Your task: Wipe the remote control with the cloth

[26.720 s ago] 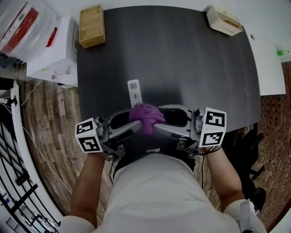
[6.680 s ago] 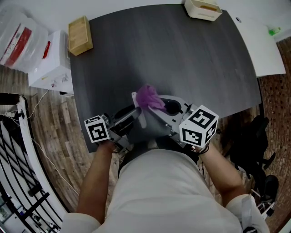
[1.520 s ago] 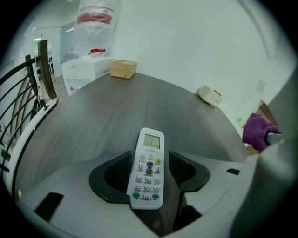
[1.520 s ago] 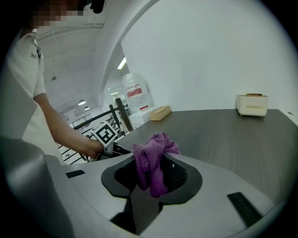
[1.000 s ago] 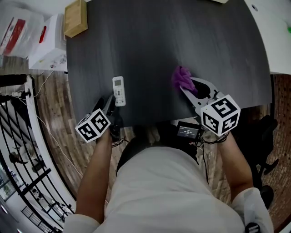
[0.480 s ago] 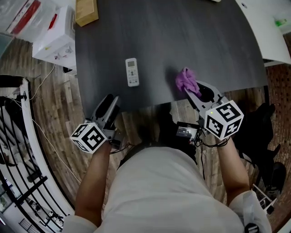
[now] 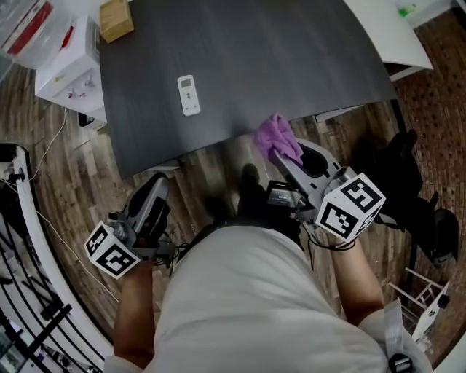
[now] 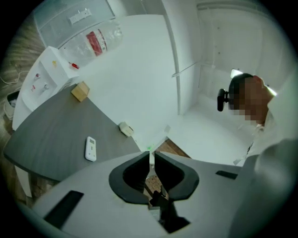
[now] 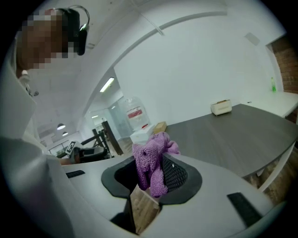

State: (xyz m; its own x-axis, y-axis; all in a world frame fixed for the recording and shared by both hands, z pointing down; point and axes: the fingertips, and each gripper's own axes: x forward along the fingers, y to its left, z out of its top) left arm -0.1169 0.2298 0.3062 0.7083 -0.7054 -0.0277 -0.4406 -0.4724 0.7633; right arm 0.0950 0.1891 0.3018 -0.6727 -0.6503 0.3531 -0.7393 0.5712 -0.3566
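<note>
The white remote control (image 7: 188, 95) lies flat on the dark table (image 7: 291, 65), with nothing touching it; it also shows small in the left gripper view as the remote (image 8: 90, 148). My right gripper (image 7: 282, 156) is off the table's near edge, shut on the purple cloth (image 7: 274, 137). In the right gripper view the cloth (image 9: 151, 165) bunches up between the jaws. My left gripper (image 7: 156, 191) hangs over the floor at the lower left, well away from the remote. Its jaws have just been closing with nothing between them; the left gripper (image 8: 152, 160) shows only a hairline gap.
A wooden box (image 7: 116, 20) sits at the table's far left corner, and a white cabinet (image 7: 65, 69) stands beside it. A white counter (image 7: 386, 36) adjoins at the upper right. A cream box (image 9: 221, 107) rests at the table's far end. Black chair (image 7: 408, 167) at right.
Both grippers have drawn back from the table toward the person. The left jaws have closed empty. The remote stays on the table; the cloth stays in the right gripper.
</note>
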